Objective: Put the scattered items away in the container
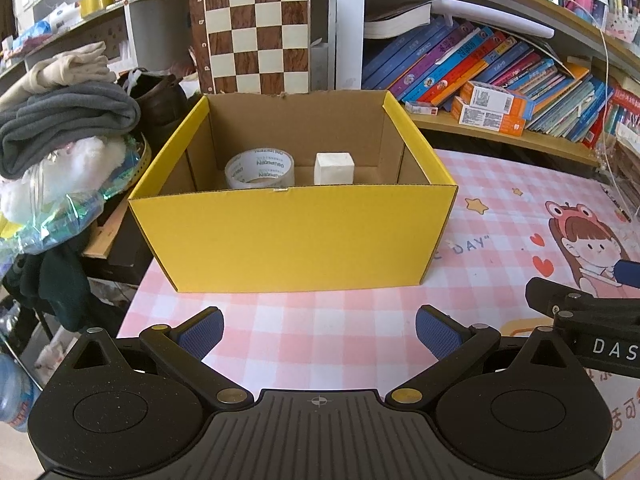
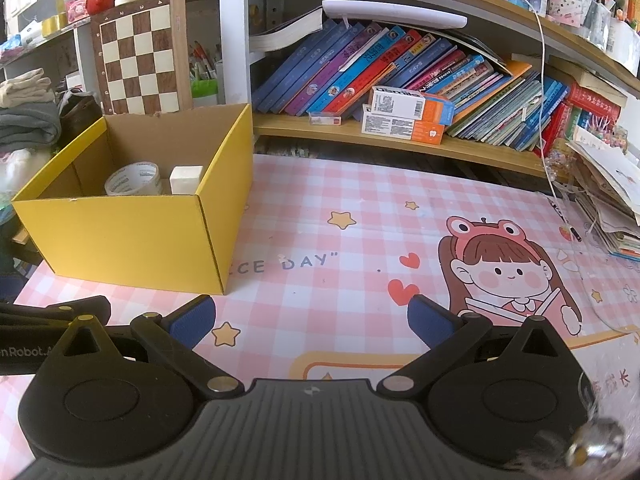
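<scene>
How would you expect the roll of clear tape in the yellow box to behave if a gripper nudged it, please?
The tape roll seems to lie nearly flat on the floor of the yellow box, so it would probably slide rather than roll. Its glossy film looks slippery. The white block beside it could stop it.

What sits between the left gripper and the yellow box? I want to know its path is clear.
Only bare pink checked mat lies between the open left gripper and the yellow cardboard box, as the left wrist view shows.
</scene>
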The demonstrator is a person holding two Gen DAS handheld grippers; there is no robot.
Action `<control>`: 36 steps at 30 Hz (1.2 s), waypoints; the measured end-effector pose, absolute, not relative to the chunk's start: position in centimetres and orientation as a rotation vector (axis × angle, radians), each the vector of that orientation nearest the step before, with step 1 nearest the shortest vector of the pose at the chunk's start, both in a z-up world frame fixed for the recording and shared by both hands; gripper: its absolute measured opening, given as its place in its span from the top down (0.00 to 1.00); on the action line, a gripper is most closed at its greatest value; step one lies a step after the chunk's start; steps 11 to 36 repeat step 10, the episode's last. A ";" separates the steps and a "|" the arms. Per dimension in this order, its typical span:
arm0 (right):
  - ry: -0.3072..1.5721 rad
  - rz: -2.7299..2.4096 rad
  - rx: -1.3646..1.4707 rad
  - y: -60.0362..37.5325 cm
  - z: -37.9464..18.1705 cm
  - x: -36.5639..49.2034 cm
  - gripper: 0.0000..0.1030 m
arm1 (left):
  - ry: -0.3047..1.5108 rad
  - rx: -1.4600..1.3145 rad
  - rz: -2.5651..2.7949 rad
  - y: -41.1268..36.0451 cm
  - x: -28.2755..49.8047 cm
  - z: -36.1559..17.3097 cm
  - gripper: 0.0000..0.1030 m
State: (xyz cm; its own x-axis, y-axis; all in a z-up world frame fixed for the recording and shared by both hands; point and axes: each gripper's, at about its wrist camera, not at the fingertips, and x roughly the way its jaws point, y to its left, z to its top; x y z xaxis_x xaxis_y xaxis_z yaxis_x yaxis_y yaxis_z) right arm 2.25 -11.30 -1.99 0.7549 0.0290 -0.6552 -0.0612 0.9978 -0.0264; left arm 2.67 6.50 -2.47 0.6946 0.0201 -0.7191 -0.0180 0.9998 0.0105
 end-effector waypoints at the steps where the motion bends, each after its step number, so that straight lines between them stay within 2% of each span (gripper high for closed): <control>1: 0.714 0.050 -0.047 -11.3 -2.0 2.3 0.00 | 0.803 0.003 0.021 6.5 2.7 -2.5 0.00; 36: 0.718 0.053 -0.044 -11.4 -2.1 2.3 0.00 | 0.805 0.000 0.020 6.6 2.6 -2.5 0.00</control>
